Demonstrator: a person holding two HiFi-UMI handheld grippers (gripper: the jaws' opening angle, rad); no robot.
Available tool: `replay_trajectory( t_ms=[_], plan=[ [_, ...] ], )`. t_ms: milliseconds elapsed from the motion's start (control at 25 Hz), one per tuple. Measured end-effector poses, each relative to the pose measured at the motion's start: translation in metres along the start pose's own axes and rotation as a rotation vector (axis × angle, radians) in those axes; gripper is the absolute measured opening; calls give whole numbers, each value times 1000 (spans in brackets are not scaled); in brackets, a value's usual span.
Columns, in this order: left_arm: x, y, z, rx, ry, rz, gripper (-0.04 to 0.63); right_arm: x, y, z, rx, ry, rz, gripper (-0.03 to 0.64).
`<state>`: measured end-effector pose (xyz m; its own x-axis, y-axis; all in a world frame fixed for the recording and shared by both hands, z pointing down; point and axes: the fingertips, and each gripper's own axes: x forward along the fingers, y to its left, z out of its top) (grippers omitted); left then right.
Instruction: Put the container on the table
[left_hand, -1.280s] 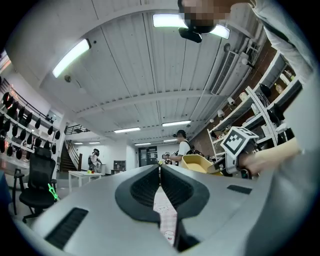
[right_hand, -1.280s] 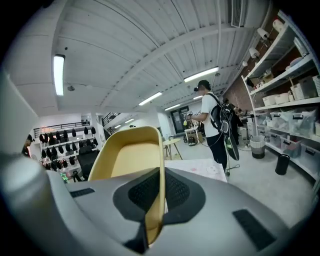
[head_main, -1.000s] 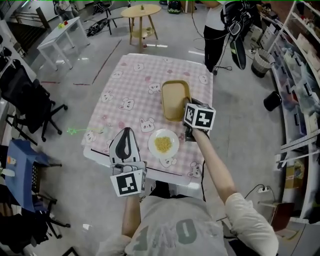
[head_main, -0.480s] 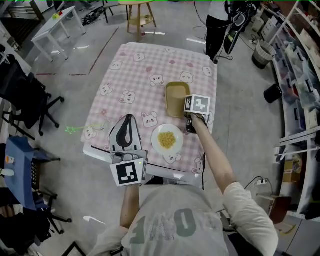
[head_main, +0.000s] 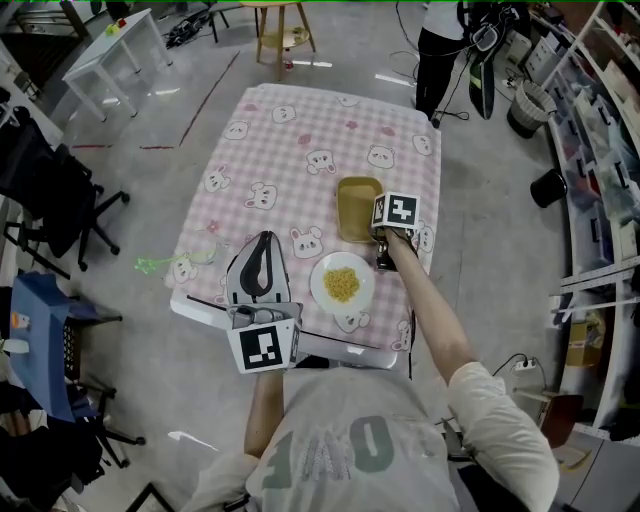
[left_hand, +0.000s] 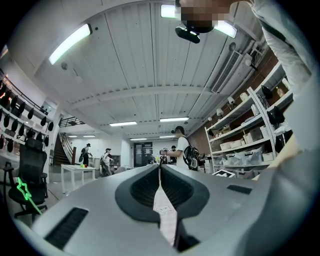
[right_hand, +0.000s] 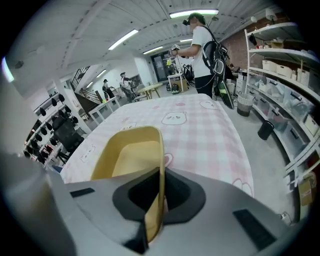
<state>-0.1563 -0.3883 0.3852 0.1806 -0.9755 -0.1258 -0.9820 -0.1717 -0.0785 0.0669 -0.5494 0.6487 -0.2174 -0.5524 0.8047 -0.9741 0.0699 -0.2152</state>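
Pink checked table (head_main: 300, 130), plate (head_main: 320, 292) of yellow food

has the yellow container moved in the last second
Yes. In the head view the yellow container, held by the right gripper, has dropped toward the tablecloth: the bear print past its far end was hidden, now shows.

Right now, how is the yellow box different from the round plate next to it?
The box is tan-yellow, rectangular, deep-walled; the plate is white, round, shallow. The box is empty; the plate holds yellow food. The right gripper is shut on the box's wall; nothing grips the plate. Both are over the pink checked tablecloth.
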Motion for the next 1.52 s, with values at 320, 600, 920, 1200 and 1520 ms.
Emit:
replay_trajectory(
  t_ms=[320,600,920,1200,1520],
  plan=[
    [8,4,-7,-8,7,-1,34,9,-3,-2,10,11,-18,34],
    [8,8,-6,-11,6,5,34,11,3,-1,50,3,30,52],
    [9,8,0,-11,-6,7,34,-12,13,39,25,-97,55,147],
    [13,4,11,-8,-38,-13,35,-81,35,102,-56,-343,81,149],
    [16,-1,33,-3,-85,-31,34,-223,70,109,-131,-808,159,53]
  ],
)
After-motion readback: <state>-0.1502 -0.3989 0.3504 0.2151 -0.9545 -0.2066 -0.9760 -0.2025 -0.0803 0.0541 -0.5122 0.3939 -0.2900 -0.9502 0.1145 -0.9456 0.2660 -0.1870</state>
